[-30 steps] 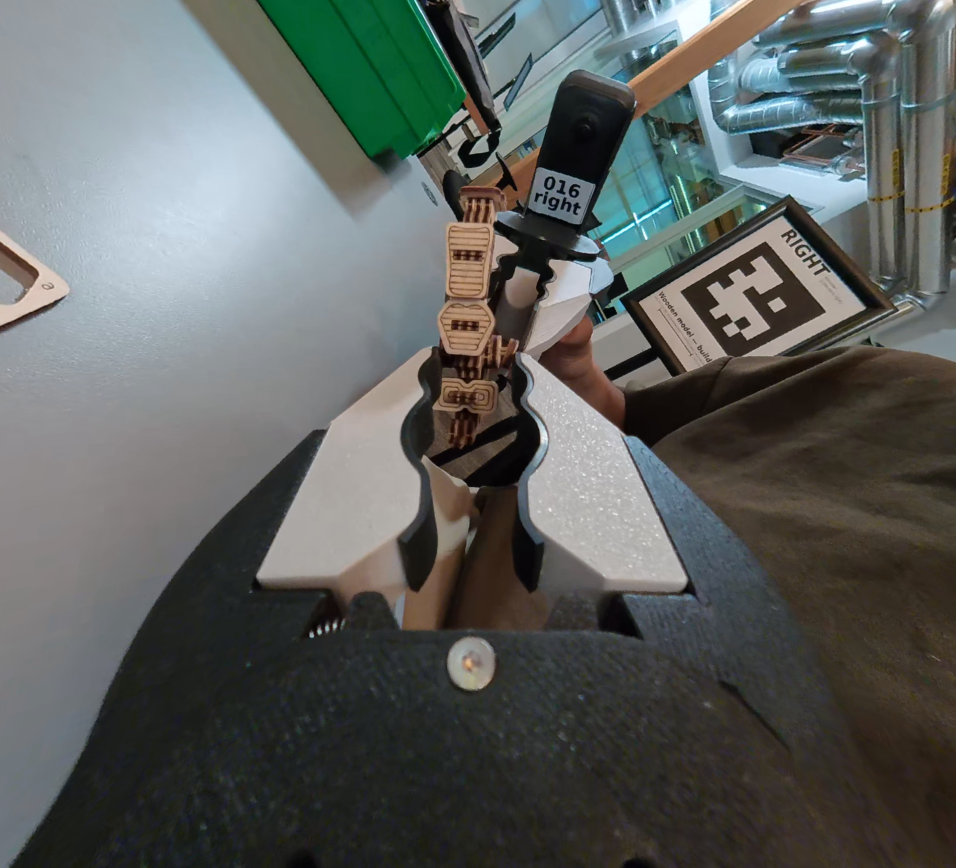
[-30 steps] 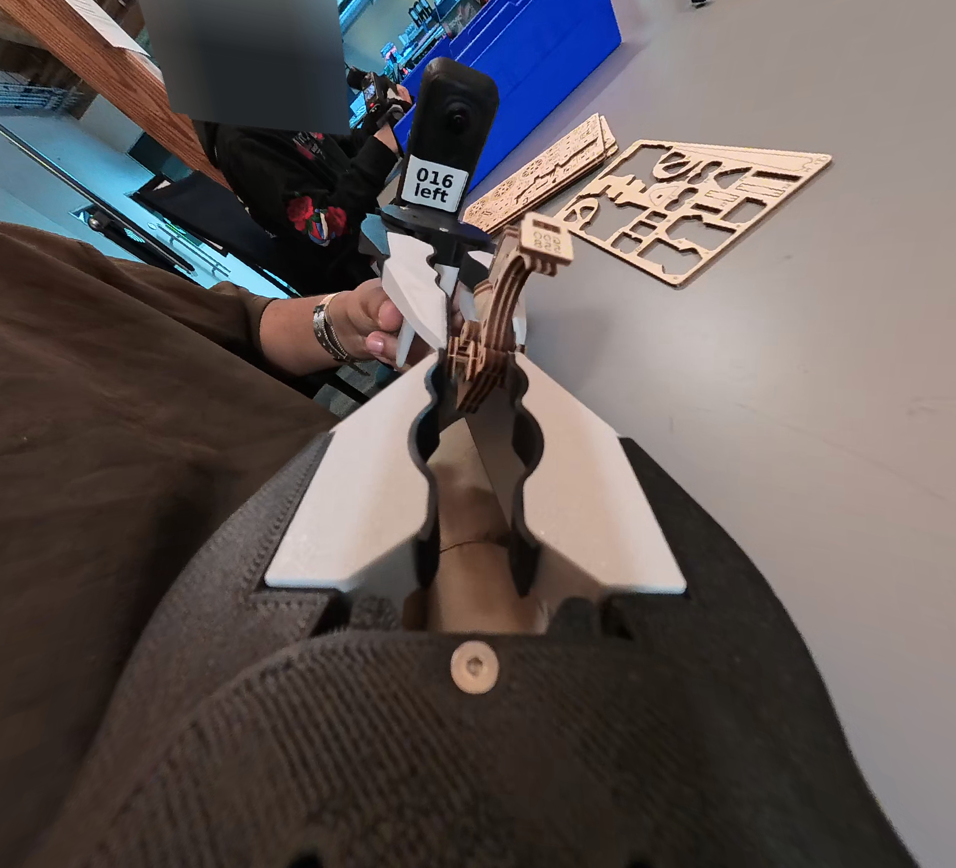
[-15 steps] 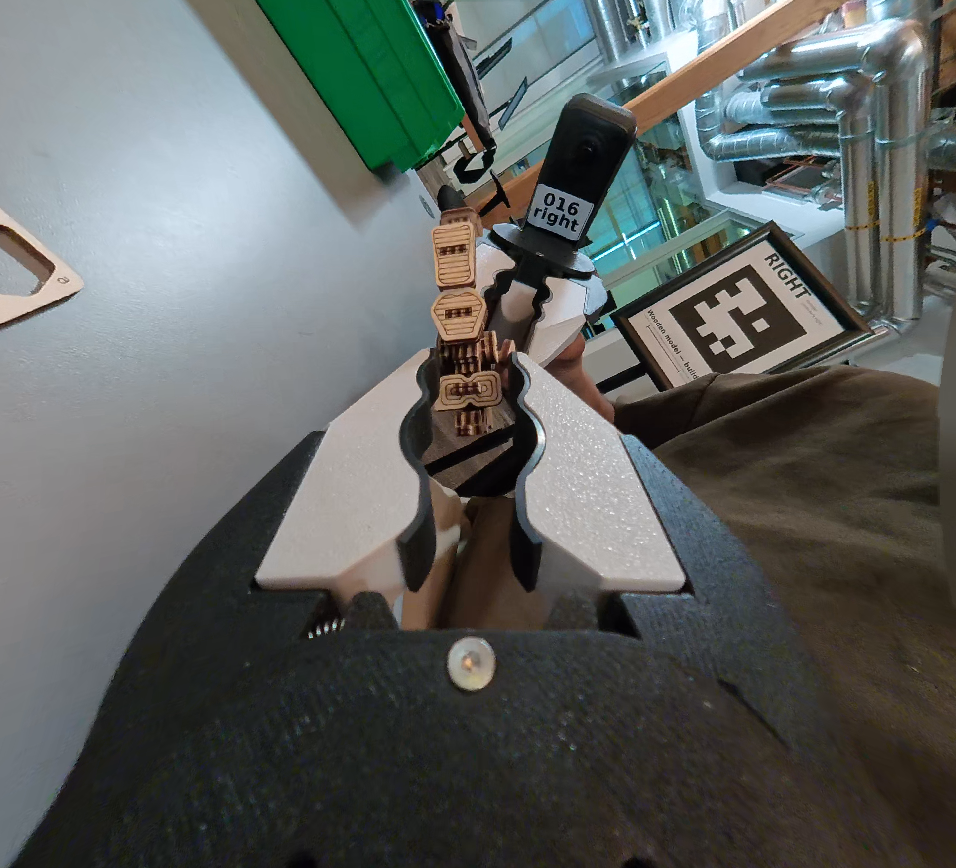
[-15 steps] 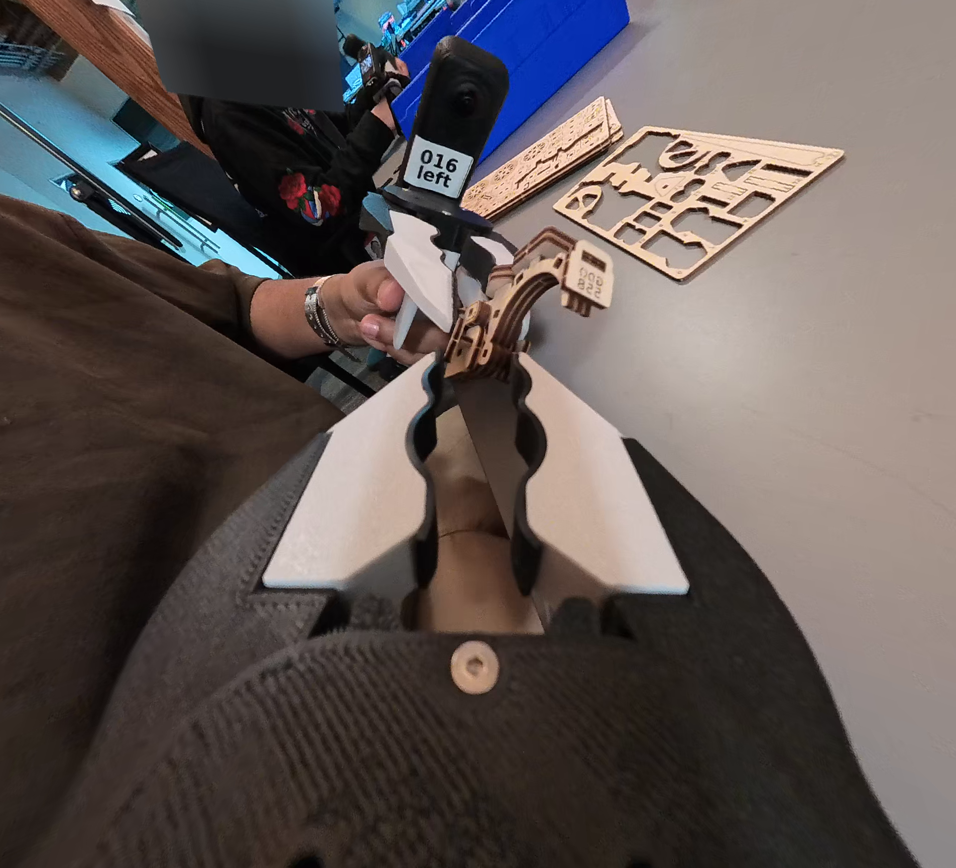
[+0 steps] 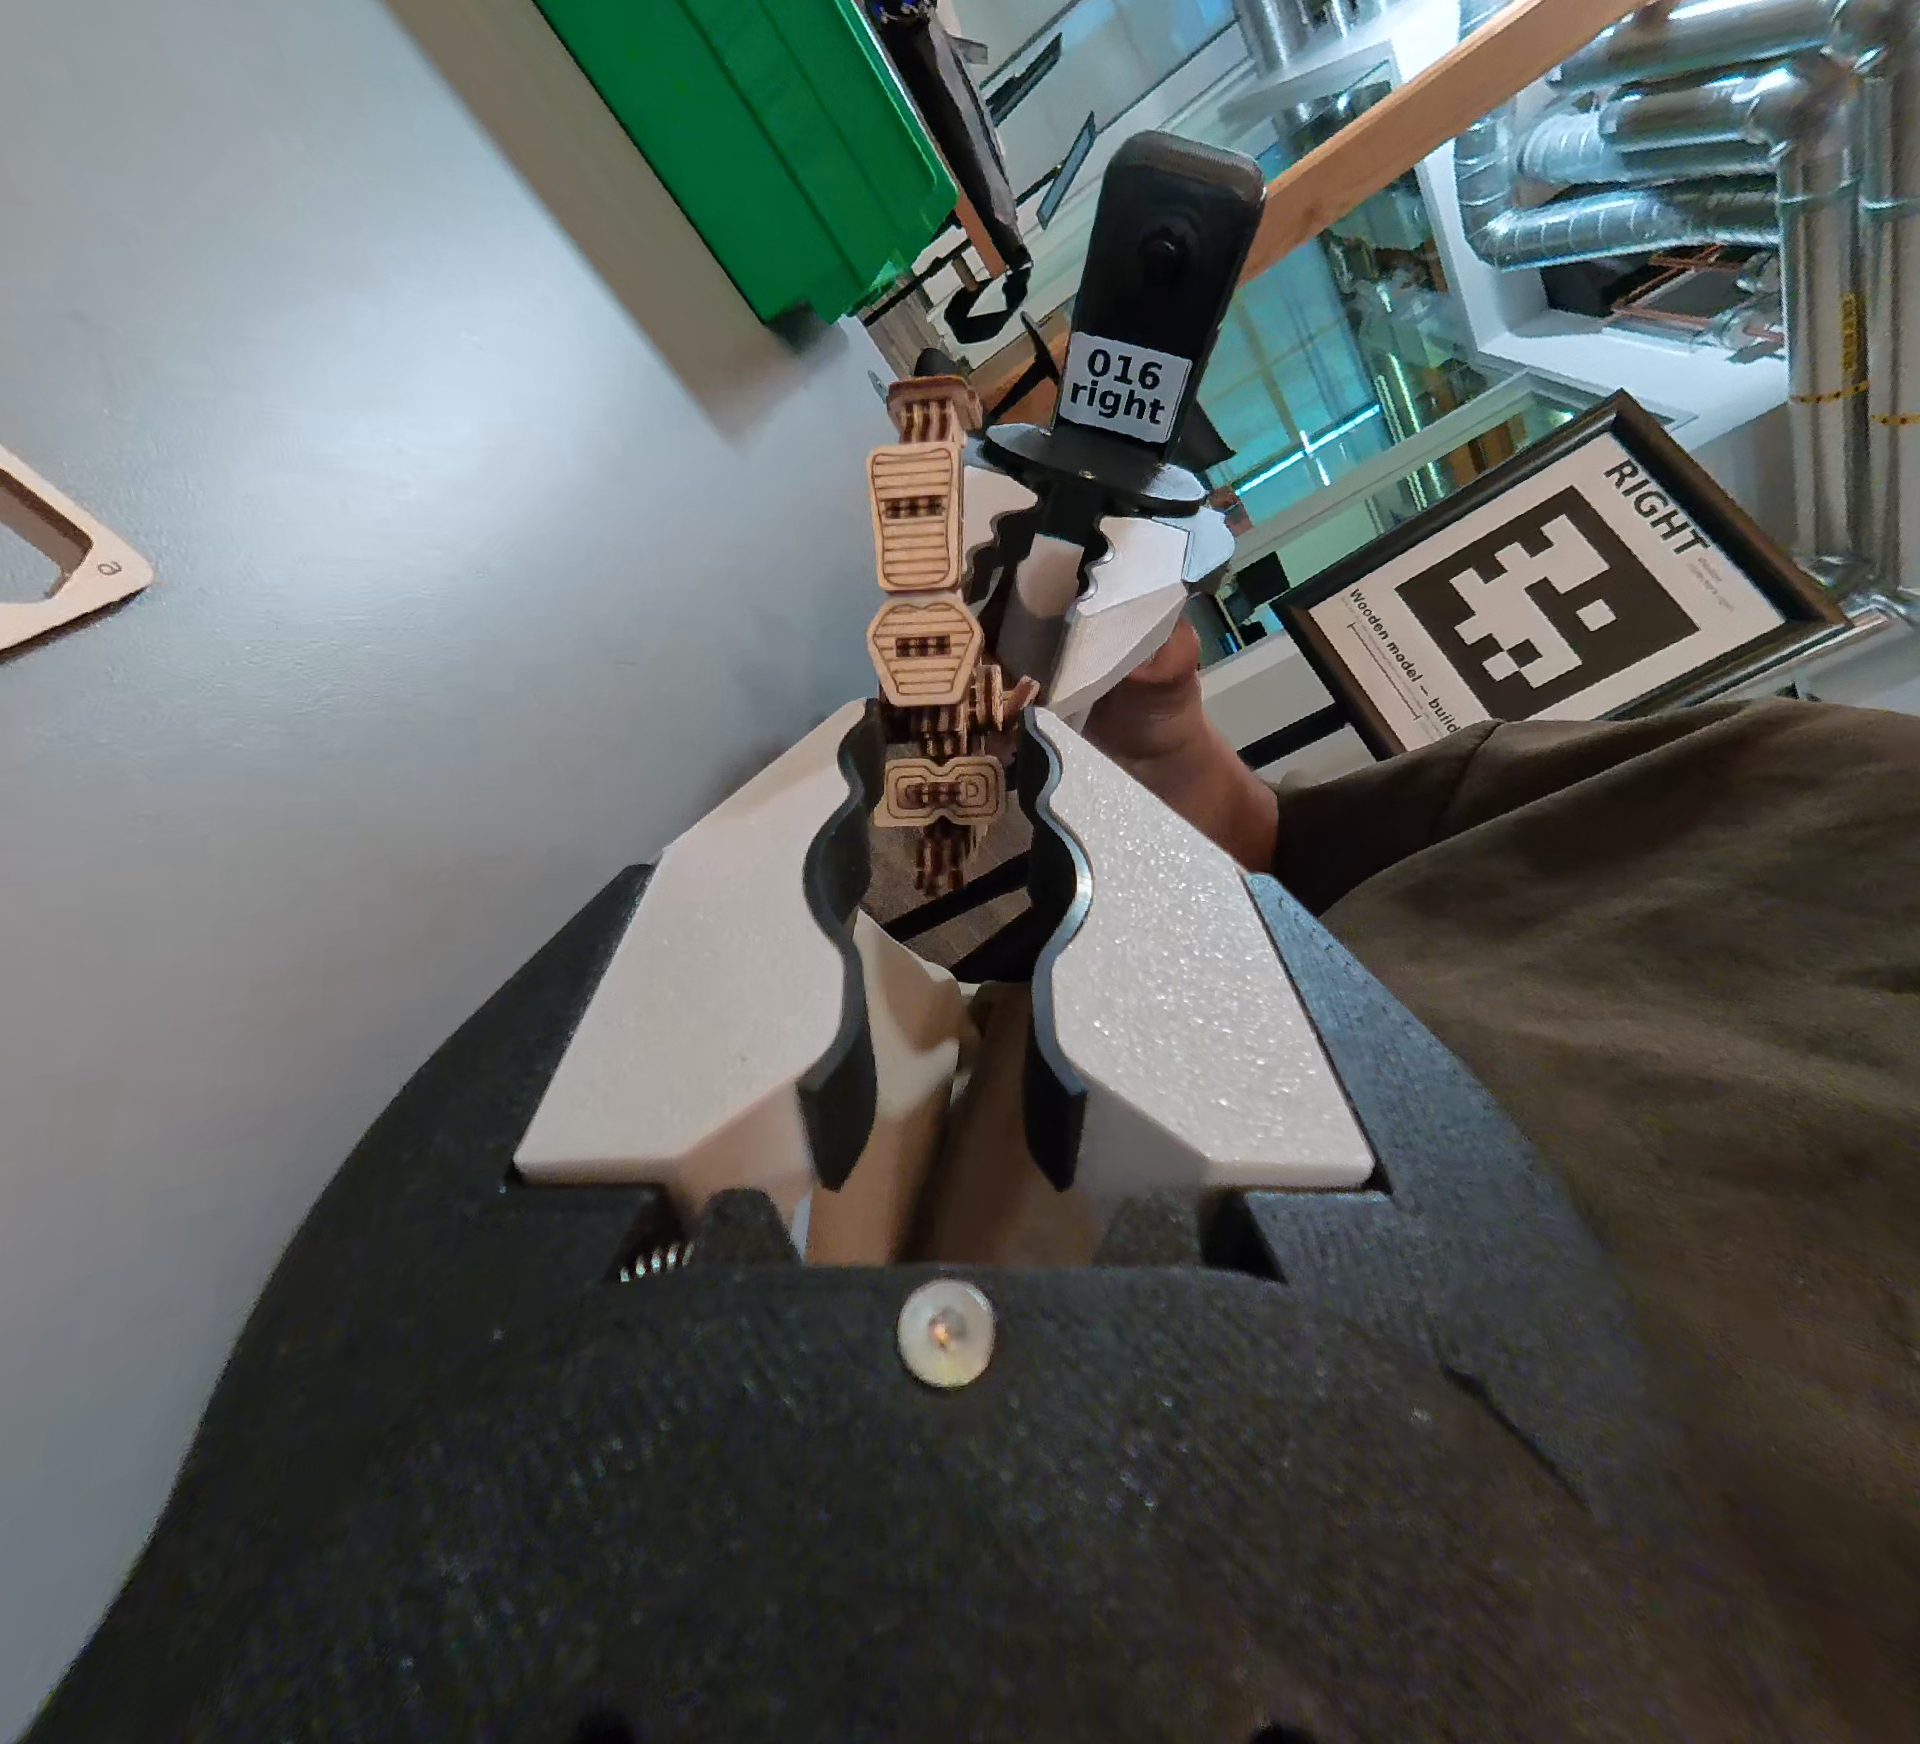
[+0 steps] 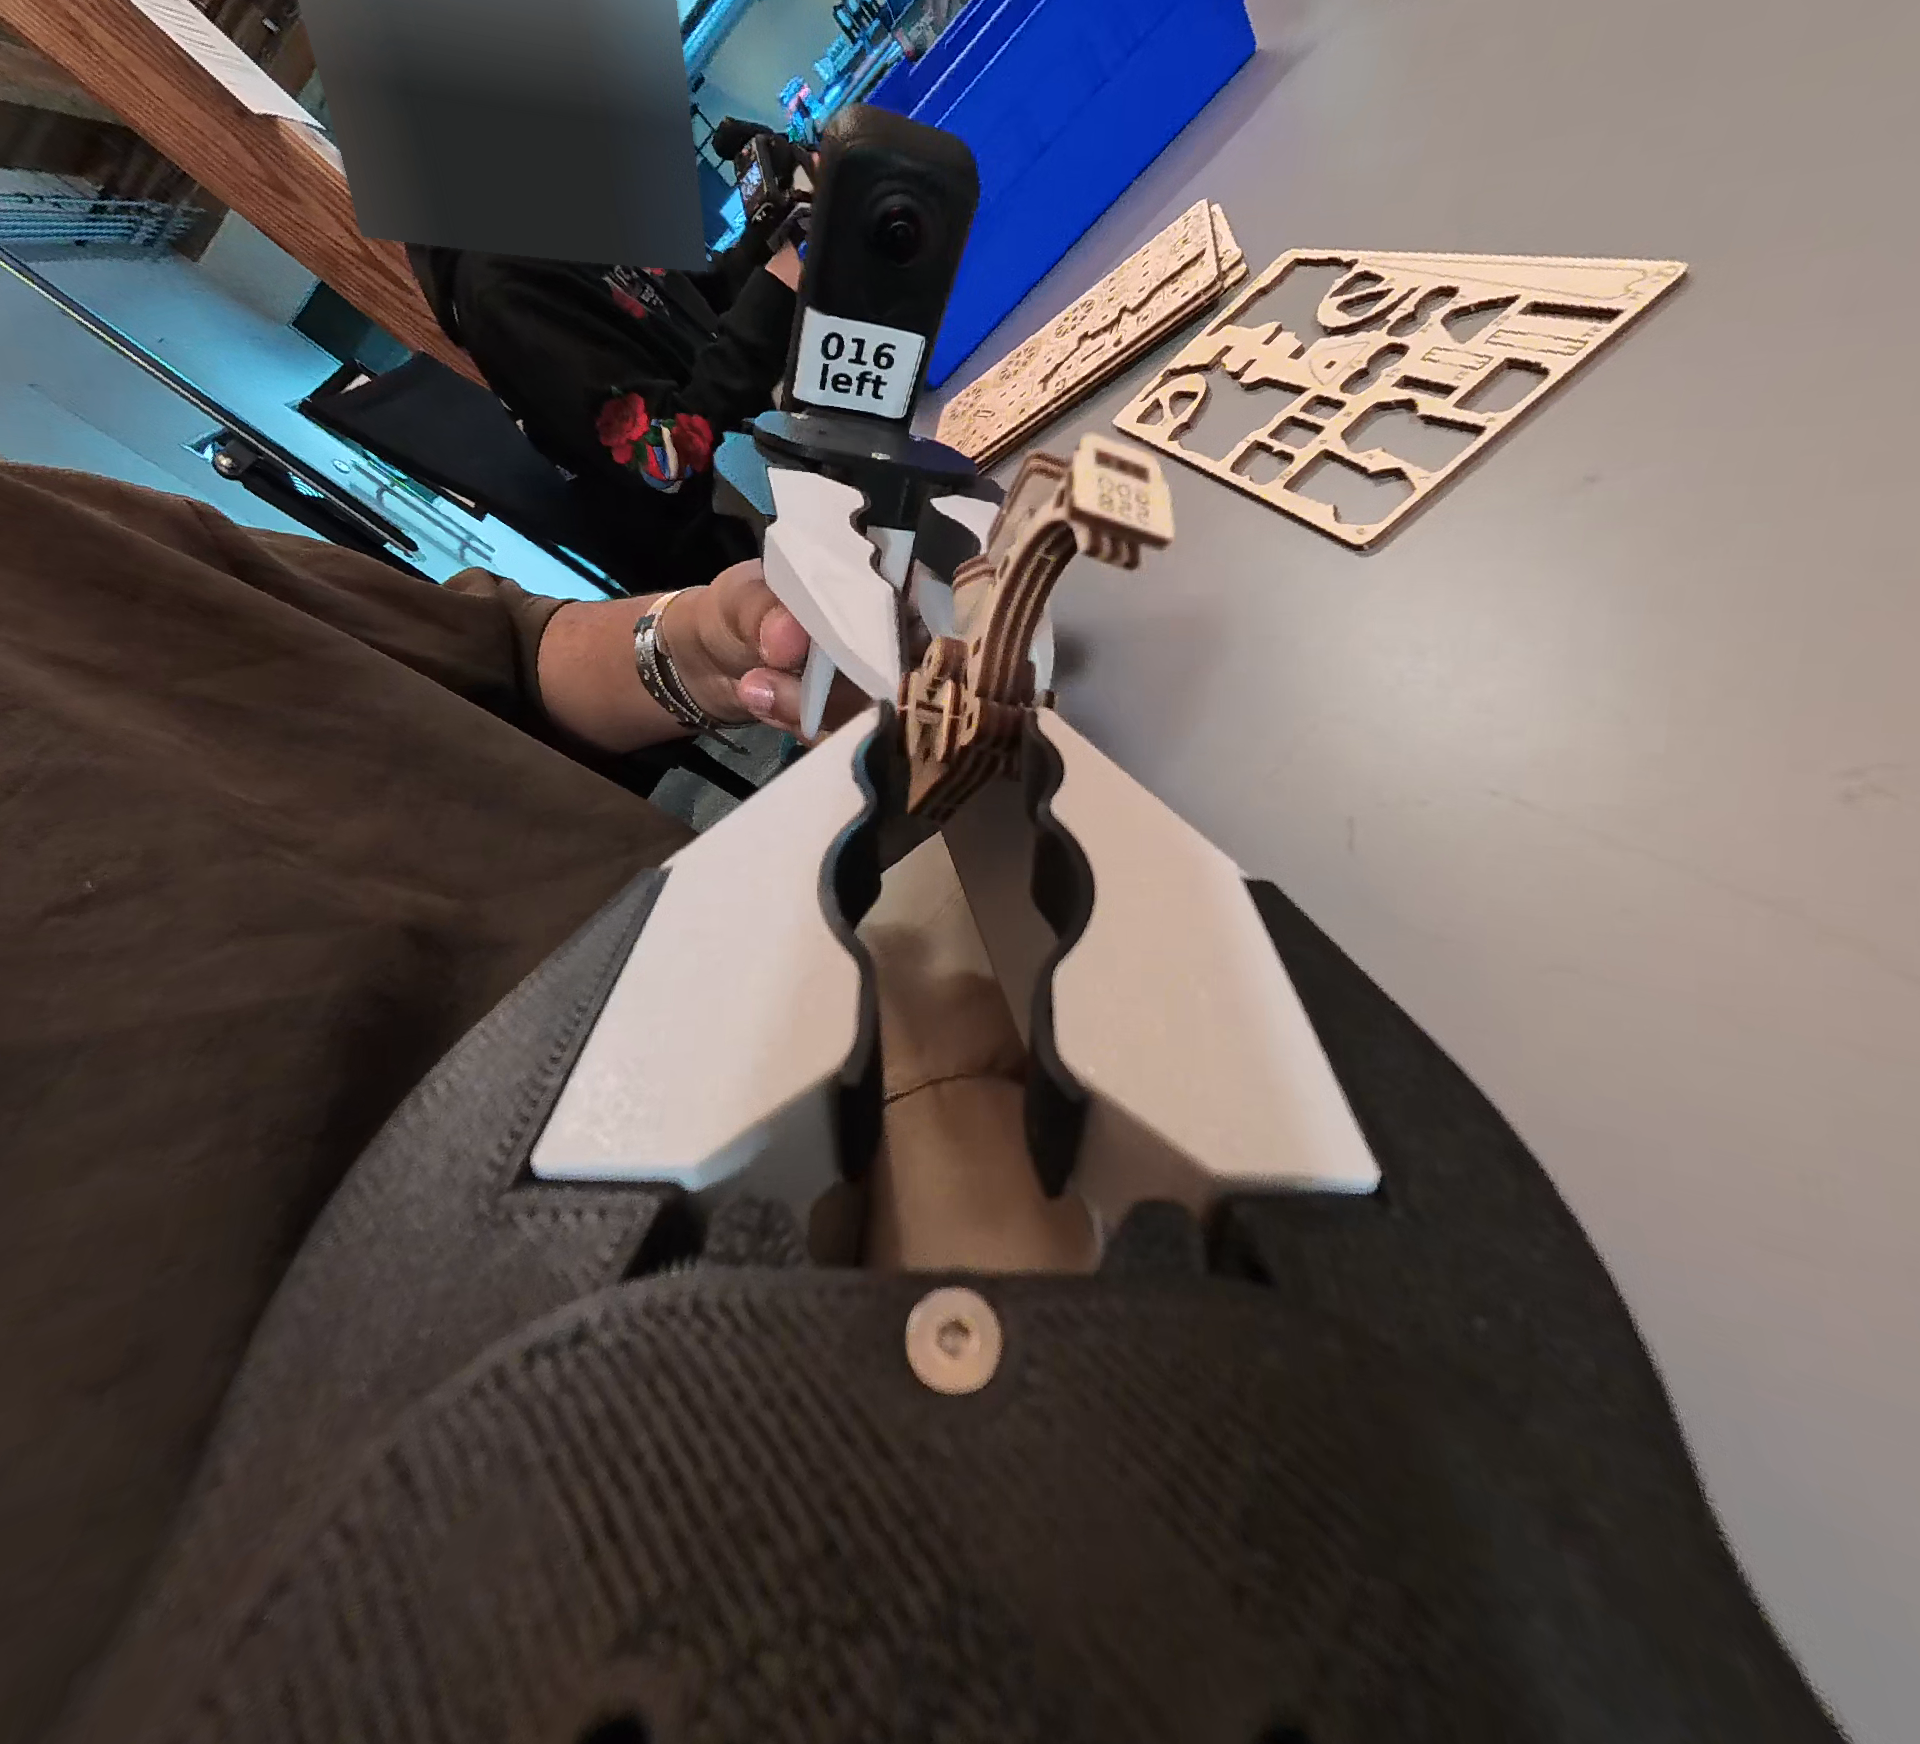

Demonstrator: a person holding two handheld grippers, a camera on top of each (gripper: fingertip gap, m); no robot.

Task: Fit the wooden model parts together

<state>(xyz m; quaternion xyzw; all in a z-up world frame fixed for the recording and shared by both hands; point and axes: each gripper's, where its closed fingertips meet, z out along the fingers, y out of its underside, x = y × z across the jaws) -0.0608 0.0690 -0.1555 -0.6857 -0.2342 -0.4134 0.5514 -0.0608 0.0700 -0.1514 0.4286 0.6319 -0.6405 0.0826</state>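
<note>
Wooden model (image 5: 928,645), both hand-held grippers clamping

Each gripper, left gripper (image 5: 940,728) and right gripper (image 6: 951,738), has white faceted fingers with wavy black inner pads on a textured black body. A silver screw (image 5: 945,1346) sits behind the fingers. The person wears an olive-brown sleeve (image 5: 1610,915) and a wrist bracelet (image 6: 665,655)

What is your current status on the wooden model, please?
Left gripper and right gripper both shut on wooden model, held above grey table. Nothing in the way.

grey table (image 6: 1558,759): punched-out plywood sheet (image 6: 1392,385), stack of sheets (image 6: 1101,344) beside it, blue bin (image 6: 1070,63), green bin (image 5: 717,53).
</note>
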